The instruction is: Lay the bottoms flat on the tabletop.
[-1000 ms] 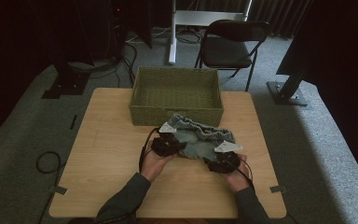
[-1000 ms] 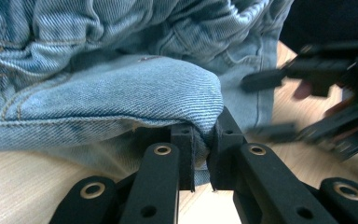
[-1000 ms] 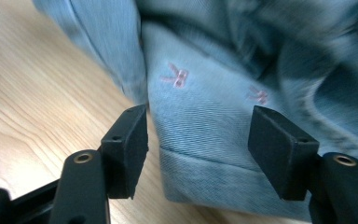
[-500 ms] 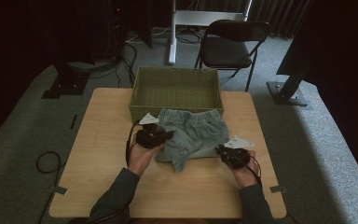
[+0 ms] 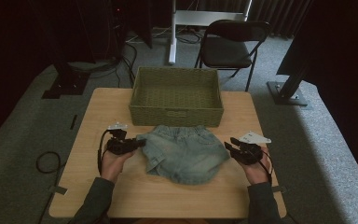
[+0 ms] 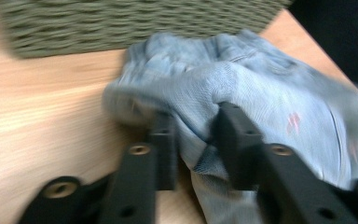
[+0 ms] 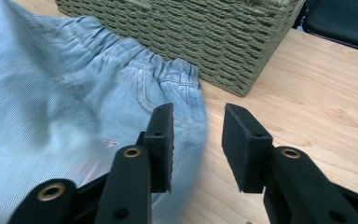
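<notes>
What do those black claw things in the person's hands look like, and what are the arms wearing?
Each hand holds a black gripper with two flat, blocky jaws that have brass-coloured rivets. The left gripper and the right gripper each carry a pale grey three-cornered plate on top, and a thin black cable loops from each. The person's sleeves are dark grey-green.

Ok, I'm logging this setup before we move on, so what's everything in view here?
denim shorts: one, light blue, spread flat mid-table in front of the basket.
basket: one, green woven, far half of the table, nothing visible inside.
table: one, light wood.
chair: one, black, behind the table.
stands and cables: several, dark, on the grey carpet around the table.
left gripper: one, black, at the shorts' left edge, jaws just opened with a fold of denim between them.
right gripper: one, black, just right of the shorts, jaws apart, nothing between them.
</notes>
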Tool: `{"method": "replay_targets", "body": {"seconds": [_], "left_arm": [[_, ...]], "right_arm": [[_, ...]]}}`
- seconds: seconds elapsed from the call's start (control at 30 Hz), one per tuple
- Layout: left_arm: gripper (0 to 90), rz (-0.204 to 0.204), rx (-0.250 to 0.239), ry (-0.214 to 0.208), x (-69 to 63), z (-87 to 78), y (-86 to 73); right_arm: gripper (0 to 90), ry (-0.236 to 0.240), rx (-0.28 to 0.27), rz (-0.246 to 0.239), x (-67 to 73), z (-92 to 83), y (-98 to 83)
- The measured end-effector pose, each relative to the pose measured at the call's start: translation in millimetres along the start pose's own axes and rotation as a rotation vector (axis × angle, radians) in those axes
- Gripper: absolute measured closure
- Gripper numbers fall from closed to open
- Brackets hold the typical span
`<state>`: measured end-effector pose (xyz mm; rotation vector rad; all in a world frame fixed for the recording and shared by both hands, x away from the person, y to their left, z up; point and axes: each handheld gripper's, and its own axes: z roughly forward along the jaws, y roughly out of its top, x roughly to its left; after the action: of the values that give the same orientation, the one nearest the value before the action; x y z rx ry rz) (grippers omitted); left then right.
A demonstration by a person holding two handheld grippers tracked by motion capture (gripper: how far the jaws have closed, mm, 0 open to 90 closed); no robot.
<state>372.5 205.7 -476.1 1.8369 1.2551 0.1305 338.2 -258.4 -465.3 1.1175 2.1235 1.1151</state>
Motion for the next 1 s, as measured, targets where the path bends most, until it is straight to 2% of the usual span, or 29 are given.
{"method": "replay_targets", "body": {"seconds": [0.1, 0.17, 0.27, 0.47, 0.67, 0.73, 0.8, 0.83, 0.9, 1.0], "left_arm": [[63.9, -0.035, -0.032, 0.033, 11.0, -10.7, -2.6], [62.8, -0.038, -0.04, 0.074, 15.3, -18.0, -3.6], [62.2, -0.037, -0.054, 0.089, 18.5, -25.9, -6.2], [61.0, 0.009, -0.029, 0.095, 15.1, -24.3, -13.1], [60.8, 0.012, -0.012, 0.081, 13.1, -15.6, -19.1], [60.4, 0.02, -0.003, 0.076, 10.9, -12.2, -20.1], [60.1, 0.028, 0.003, 0.07, 8.4, -8.4, -20.8], [59.9, 0.031, 0.006, 0.067, 7.4, -6.5, -21.0], [59.6, 0.033, 0.011, 0.061, 5.7, -3.1, -21.4], [59.6, 0.042, 0.017, 0.052, 3.3, 1.2, -21.9]], "right_arm": [[61.6, 0.004, 0.009, -0.002, 1.1, -0.2, -2.0], [61.0, 0.01, 0.023, -0.004, 2.7, 0.7, -5.0], [60.0, 0.037, 0.034, -0.001, 7.2, -0.5, -12.3], [60.1, 0.072, 0.073, -0.027, 23.3, -7.0, -32.6], [68.4, 0.09, 0.133, -0.055, 34.5, -13.7, -52.5], [72.7, 0.126, 0.152, -0.049, 37.9, -13.1, -58.4], [75.9, 0.166, 0.184, -0.059, 42.6, -7.5, -63.9], [76.9, 0.171, 0.204, -0.072, 45.5, -2.6, -65.7], [78.5, 0.175, 0.229, -0.09, 49.0, 7.4, -65.8], [79.8, 0.16, 0.226, -0.095, 48.7, 18.3, -59.2]]}}
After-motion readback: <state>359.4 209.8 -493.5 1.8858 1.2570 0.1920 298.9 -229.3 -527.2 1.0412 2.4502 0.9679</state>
